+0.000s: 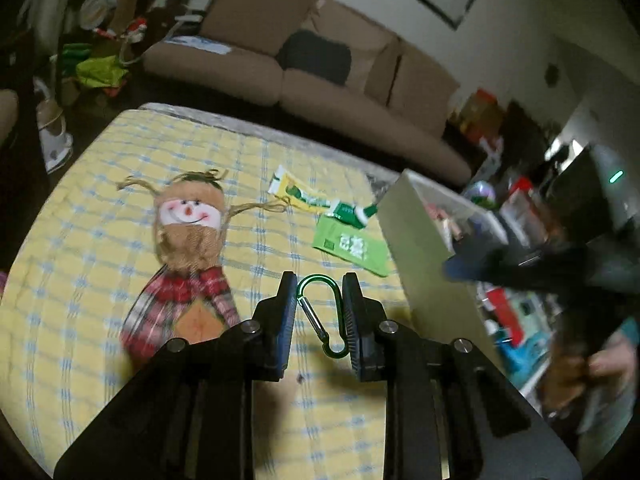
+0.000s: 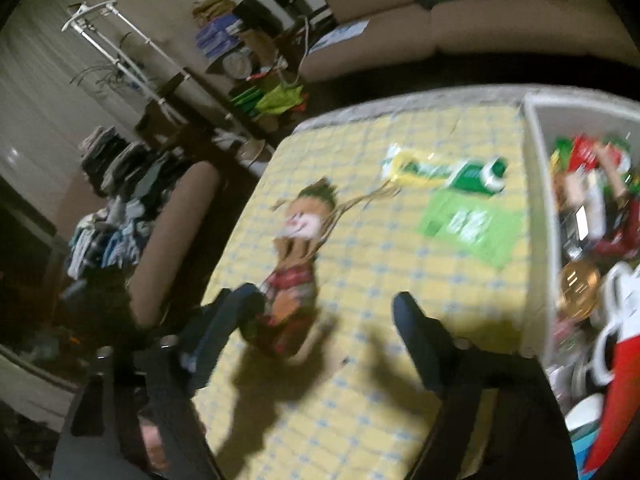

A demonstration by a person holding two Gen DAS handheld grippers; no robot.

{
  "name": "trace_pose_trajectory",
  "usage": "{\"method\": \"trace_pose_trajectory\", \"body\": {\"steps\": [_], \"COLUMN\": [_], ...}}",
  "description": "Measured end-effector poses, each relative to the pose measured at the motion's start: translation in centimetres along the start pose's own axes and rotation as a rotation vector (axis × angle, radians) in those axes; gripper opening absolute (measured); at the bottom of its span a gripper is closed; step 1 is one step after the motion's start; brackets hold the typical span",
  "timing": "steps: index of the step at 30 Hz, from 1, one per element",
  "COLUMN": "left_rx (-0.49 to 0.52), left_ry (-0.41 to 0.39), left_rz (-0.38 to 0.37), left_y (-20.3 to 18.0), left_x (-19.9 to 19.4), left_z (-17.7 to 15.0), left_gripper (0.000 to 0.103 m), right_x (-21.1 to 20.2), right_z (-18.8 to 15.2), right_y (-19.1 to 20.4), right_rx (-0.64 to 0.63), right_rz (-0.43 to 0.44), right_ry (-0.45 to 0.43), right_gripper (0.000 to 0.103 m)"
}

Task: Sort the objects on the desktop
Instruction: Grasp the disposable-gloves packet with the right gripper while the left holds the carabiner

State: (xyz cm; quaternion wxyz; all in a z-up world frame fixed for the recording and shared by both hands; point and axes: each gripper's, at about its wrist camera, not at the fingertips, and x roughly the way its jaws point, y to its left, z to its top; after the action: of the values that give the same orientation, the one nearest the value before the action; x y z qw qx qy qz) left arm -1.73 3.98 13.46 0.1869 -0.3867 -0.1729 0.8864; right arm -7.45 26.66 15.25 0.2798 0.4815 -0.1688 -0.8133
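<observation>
— Gripping a carabiner point(image 1: 322, 316), are you?

— Yes. My left gripper point(image 1: 319, 300) has its jaws nearly together, and the green clip sits between the pads, pinched on both sides. It hangs clear of the cloth point(image 1: 100, 240); its silver gate faces my left pad, the small hook end points back toward me.

— And the other hand?

— My right gripper point(image 2: 324, 316) is spread wide with nothing clamped. The doll's point(image 2: 296, 264) lower end lies on the cloth between the two fingers, close to the left finger point(image 2: 224, 332), but the picture is too blurred to say whether that finger touches it.

— Where is the rest?

— The doll point(image 1: 188, 240) lies flat on the yellow checked cloth, head away from me, string arms out to each side. Beyond its right arm lies a toothpaste tube point(image 1: 320, 200), and just beside the tube's cap end a green packet point(image 1: 352, 248). Right of those stands the bin point(image 1: 416, 248), pale-walled and tilted in my left view, already full of mixed items.

— Can you see your right gripper from the left?

— Yes, dark and blurred, over the bin's near corner, with the hand point(image 1: 612, 364) holding it at the right edge.

— Behind the table?

— A brown sofa point(image 1: 288, 60) with a dark cushion point(image 1: 316, 56).
</observation>
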Motion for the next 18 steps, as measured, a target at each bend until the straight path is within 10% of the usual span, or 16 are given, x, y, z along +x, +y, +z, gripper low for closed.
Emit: {"method": "trace_pose_trajectory", "body": {"steps": [18], "left_rx": [-0.165], "left_ry": [-0.064], "left_rz": [-0.043], "left_y": [5.7], "left_x": [-5.1], "left_z": [-1.2], "left_gripper": [0.021], "right_x": [15.6], "right_z": [-10.5], "right_y": [5.9], "right_rx": [-0.625], "right_rz": [-0.32], "right_ry": [0.167], "right_gripper": [0.082]}}
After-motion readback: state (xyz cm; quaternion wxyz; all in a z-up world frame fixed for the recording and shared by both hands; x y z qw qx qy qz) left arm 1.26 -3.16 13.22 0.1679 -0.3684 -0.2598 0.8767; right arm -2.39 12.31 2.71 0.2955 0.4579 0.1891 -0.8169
